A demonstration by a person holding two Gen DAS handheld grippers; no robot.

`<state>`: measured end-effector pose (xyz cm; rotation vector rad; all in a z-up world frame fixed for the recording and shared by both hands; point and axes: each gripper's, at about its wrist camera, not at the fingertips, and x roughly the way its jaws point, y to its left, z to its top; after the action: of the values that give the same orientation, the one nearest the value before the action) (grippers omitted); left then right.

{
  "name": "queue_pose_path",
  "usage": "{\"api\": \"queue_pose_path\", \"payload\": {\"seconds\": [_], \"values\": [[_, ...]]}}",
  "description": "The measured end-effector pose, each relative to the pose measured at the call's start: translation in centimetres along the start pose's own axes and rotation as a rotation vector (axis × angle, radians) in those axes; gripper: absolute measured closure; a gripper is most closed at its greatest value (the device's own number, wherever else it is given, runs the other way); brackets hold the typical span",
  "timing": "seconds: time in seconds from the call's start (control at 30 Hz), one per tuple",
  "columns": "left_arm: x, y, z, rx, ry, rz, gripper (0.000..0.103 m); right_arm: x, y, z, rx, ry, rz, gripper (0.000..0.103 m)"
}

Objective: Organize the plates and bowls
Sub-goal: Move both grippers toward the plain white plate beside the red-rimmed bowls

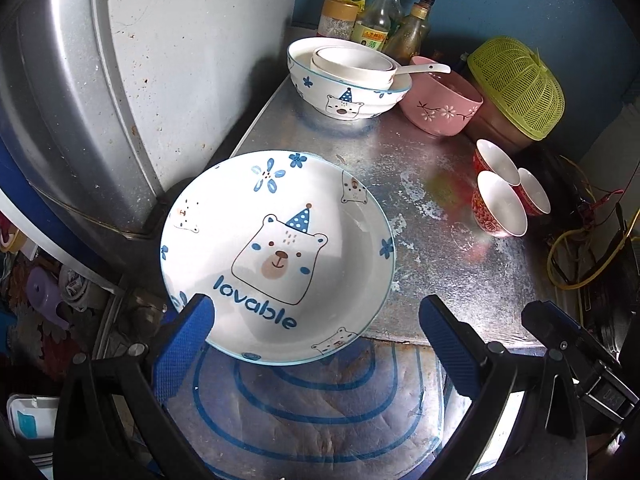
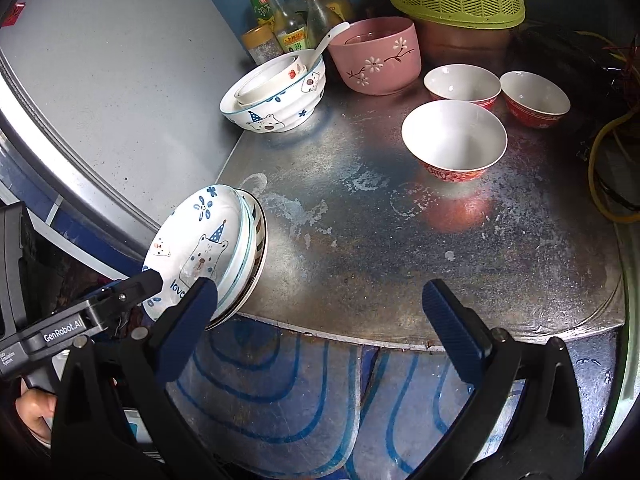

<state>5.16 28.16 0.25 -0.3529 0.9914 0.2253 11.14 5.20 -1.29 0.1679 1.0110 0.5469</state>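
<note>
Both hand-held grippers, left (image 1: 316, 320) and right (image 2: 320, 304), are gaping empty; plates (image 2: 208, 248) are sitting stacked at the worktop (image 2: 360, 240) edge.

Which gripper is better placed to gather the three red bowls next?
Right, probably. The right gripper is open and faces the red bowls, while the left gripper sits at the plate stack.

Both wrist cameras look steeply down from the metal counter's (image 1: 440, 240) near edge; the left sits close over the bear plate (image 1: 276, 252), which the right sees at eight o'clock (both share the far bowls).
</note>
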Motion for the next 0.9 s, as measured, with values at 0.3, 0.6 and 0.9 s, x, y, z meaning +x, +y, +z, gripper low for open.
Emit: {"api": "queue_pose_path", "payload": {"seconds": [0.3, 0.6, 0.9], "values": [[-0.7, -6.7, -1.8, 0.095, -0.003, -0.057, 0.000, -4.6, -5.4, -1.7, 0.081, -0.051, -0.043, 0.000], [-1.9, -12.0, -4.3, 0.160, 0.001, -0.087, 0.000, -8.6, -10.0, -3.7, 0.146, -0.095, -0.066, 0.000], [-1.2, -15.2, -5.5, 0.218, 0.027, -0.111, 0.000, -10.4, -12.7, -4.9, 0.206, -0.122, -0.074, 0.000]]}}
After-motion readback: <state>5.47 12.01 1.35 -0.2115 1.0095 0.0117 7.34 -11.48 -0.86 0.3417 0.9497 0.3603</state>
